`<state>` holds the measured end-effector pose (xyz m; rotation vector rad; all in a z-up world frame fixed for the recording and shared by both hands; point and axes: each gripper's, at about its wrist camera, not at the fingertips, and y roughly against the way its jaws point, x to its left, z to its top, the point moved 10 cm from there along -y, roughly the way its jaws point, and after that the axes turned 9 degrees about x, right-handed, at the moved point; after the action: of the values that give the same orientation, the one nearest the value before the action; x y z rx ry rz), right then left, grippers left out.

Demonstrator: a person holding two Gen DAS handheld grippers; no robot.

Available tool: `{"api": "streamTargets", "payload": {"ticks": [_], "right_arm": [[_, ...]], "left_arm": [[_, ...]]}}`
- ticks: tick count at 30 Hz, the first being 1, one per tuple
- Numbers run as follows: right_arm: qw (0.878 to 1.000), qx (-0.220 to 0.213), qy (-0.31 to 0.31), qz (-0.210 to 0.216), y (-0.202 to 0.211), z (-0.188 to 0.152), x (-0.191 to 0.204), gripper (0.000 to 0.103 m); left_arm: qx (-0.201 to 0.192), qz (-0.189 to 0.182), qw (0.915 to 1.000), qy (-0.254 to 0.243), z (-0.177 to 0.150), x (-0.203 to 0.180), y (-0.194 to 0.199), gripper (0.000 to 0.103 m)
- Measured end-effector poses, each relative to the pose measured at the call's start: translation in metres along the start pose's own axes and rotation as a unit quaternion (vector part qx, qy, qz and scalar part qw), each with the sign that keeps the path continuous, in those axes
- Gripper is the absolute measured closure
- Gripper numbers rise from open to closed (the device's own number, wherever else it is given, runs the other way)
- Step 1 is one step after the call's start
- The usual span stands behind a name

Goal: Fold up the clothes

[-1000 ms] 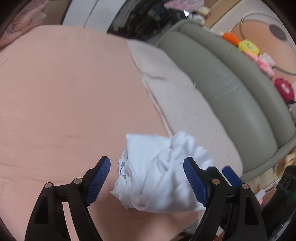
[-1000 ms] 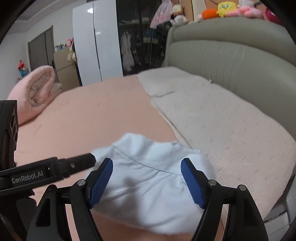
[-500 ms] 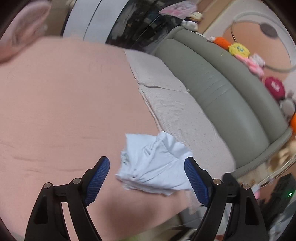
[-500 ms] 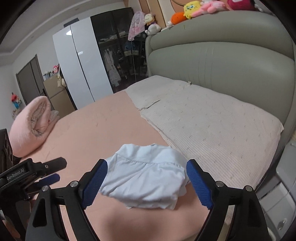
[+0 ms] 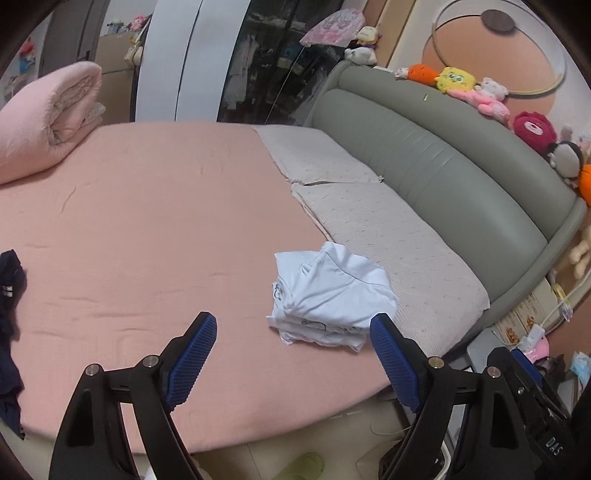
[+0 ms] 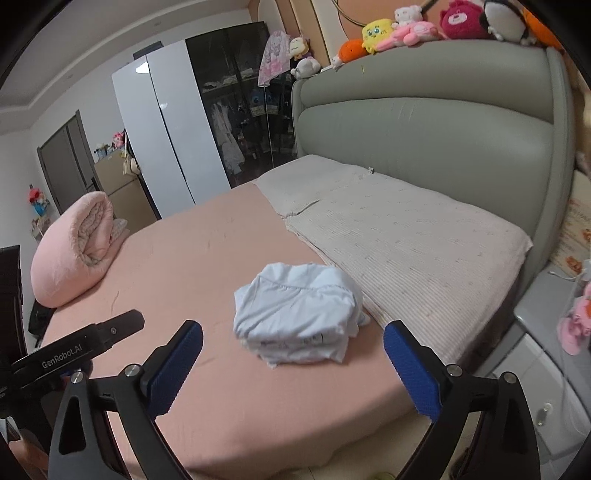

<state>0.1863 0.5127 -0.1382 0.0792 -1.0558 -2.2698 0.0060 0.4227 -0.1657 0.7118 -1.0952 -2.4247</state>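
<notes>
Pink sheeting covers the wide bed (image 5: 155, 229) that fills both views, a bedroom with a wardrobe behind it. Nearest the cameras, the left gripper (image 5: 293, 360) stands with its blue ribbed pads wide apart and nothing between them. The right gripper (image 6: 293, 367) has just been opening, and its two blue pads now stand spread wide and bare as well. In the right wrist view a black bar of the left tool reads "GenRobot.AI" in white letters; in the left wrist view the letters "DAS" show on the black part at the lower right.

One folded white garment (image 5: 330, 297) lies on the sheet beyond the fingertips, near the bed's near edge and just beside the beige knitted mat (image 5: 388, 236), touched by neither gripper. A small dark print shows on its side, too small to read. One dark navy garment (image 5: 9, 314) lies crumpled at the sheet's left edge. Farther off, one rolled pink quilt (image 6: 74, 251) rests at the far side. Behind the two mat panels rises the grey-green padded headboard (image 6: 424, 125), its top lined with a row of plush toys (image 6: 406, 27).
</notes>
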Motion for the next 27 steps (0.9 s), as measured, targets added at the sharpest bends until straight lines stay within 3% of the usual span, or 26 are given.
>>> {"api": "streamTargets", "payload": {"ticks": [7, 17, 23, 27], "right_arm": [[0.999, -0.008, 0.035, -0.023, 0.046, -0.015, 0.013, 0.004], [0.996, -0.011, 0.071, -0.049, 0.101, -0.045, 0.024, 0.004], [0.994, -0.012, 0.087, -0.06, 0.123, -0.061, 0.031, 0.004], [0.991, -0.011, 0.113, -0.068, 0.127, -0.073, 0.045, 0.004]], "left_arm": [[-0.019, -0.005, 0.9996, -0.021, -0.018, -0.021, 0.036, 0.018], [-0.057, 0.062, 0.9928, -0.086, -0.061, -0.046, 0.084, 0.018], [-0.056, 0.019, 0.9949, -0.082, -0.085, -0.037, 0.097, 0.018], [-0.051, 0.029, 0.9954, -0.075, -0.098, -0.025, 0.1, 0.018]]}}
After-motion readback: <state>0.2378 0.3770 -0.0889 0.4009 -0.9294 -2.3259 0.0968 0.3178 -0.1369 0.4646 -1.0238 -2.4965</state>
